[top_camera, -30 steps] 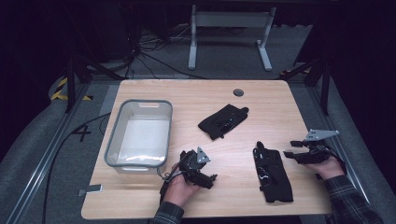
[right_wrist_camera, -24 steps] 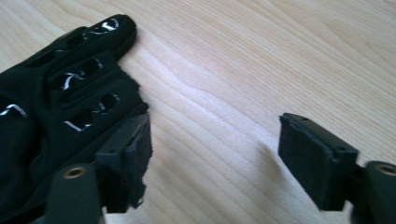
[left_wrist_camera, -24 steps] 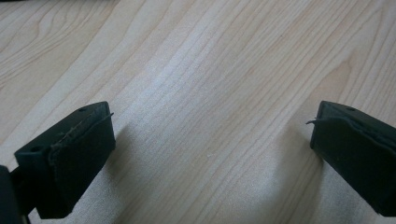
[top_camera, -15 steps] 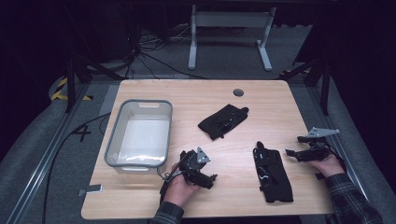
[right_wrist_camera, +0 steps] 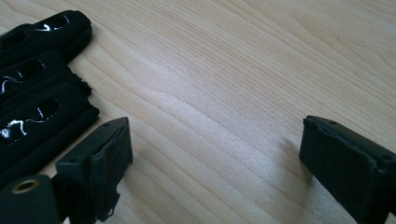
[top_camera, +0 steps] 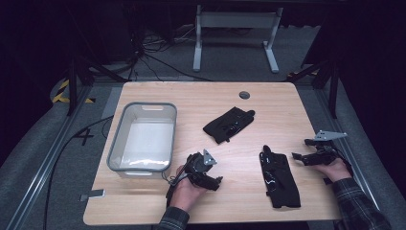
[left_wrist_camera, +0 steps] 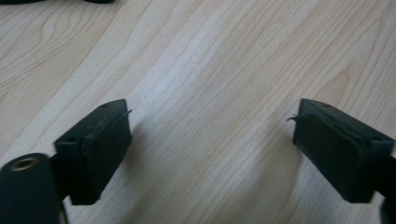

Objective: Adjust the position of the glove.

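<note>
The bench [top_camera: 287, 100] is a pale wood-grain top with rounded corners and a small round grommet [top_camera: 244, 95] near its far edge. It stands in a dim room on grey carpet; cables [top_camera: 153, 52] trail over the floor beyond it, and the white legs of a frame [top_camera: 234, 36] stand farther back. A strip of yellow-and-black tape [top_camera: 62, 91] marks the floor off to the far left.

On the left part of the bench sits a clear plastic bin [top_camera: 115, 143] with a grey rim. Its bottom looks white and bare, with nothing lying in it that I can make out.

Two black fabric braces with straps lie on the wood. One brace [top_camera: 229, 124] rests near the middle, angled. The other brace [top_camera: 279, 177] lies lengthwise toward the near right edge.

The left hand-held gripper [top_camera: 203, 173] rests low on the bench just beside the bin's near right corner, its jaws spread wide apart over bare wood, grasping nothing. The right hand-held gripper [top_camera: 306, 158] sits near the right edge, just right of the nearer brace, released as well; in its own view the strapped brace [right_wrist_camera: 37, 93] lies just beside its left jaw, and nothing is between the pads.
</note>
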A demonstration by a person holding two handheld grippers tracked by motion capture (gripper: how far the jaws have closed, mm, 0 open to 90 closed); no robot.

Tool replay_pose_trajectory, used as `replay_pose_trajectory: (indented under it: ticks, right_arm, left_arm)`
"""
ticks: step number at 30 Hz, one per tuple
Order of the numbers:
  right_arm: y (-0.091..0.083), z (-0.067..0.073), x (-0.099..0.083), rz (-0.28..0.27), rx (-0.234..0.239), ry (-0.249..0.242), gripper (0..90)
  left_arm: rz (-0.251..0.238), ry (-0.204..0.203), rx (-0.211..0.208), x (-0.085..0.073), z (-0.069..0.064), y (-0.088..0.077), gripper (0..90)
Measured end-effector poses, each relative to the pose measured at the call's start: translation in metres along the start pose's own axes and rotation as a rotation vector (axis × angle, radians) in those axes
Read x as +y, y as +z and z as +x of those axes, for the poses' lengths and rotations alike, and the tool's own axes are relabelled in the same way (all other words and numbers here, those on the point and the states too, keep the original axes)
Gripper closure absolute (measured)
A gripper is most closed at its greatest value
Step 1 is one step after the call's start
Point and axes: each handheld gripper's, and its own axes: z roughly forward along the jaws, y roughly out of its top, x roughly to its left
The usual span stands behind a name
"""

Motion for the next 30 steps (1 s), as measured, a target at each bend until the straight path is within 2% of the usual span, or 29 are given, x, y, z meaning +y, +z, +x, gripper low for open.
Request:
replay_pose_trajectory:
  ticks: [1,4,6,7,8,10,11,13,15,19,25,28,30]
  right_arm:
    - [0.0,0.0,0.0,0.0,0.0,0.001,10.0]
    - [0.0,0.0,0.0,0.0,0.0,0.0,10.0]
    - [0.0,0.0,0.0,0.0,0.0,0.0,10.0]
    - [0.0,0.0,0.0,0.0,0.0,0.0,10.0]
    - [0.0,0.0,0.0,0.0,0.0,0.001,10.0]
    - [0.0,0.0,0.0,0.0,0.0,0.0,10.0]
    - [0.0,0.0,0.0,0.0,0.0,0.0,10.0]
    - [0.0,0.0,0.0,0.0,0.0,0.0,10.0]
    - [0.0,0.0,0.0,0.0,0.0,0.0,10.0]
    - [0.0,0.0,0.0,0.0,0.0,0.0,10.0]
    - [0.0,0.0,0.0,-0.001,0.0,0.001,10.0]
    - [0.0,0.0,0.0,0.0,0.0,0.001,10.0]
    - [0.0,0.0,0.0,-0.001,0.0,0.002,10.0]
  left_arm:
    - [-0.006,-0.019,-0.013,0.002,0.001,0.0,17.0]
    - [-0.006,-0.015,-0.017,0.009,0.003,-0.001,31.3]
    - [-0.017,-0.017,-0.026,0.013,0.004,-0.002,43.2]
    - [-0.024,-0.027,-0.025,0.015,0.006,-0.002,53.1]
    - [-0.02,-0.031,-0.028,0.017,0.008,-0.001,57.2]
    - [-0.016,-0.025,-0.026,0.019,0.009,-0.001,66.7]
    - [-0.021,-0.027,-0.017,0.022,0.012,0.001,66.7]
    - [-0.021,-0.022,-0.016,0.027,0.015,0.001,80.2]
    - [-0.024,-0.018,-0.008,0.037,0.019,0.004,89.6]
    - [-0.029,-0.019,0.007,0.047,0.023,0.01,89.8]
    - [-0.055,-0.018,0.033,0.066,0.034,0.028,89.9]
    - [-0.035,-0.004,0.052,0.074,0.04,0.036,89.8]
    - [-0.048,-0.015,0.048,0.077,0.045,0.038,89.8]
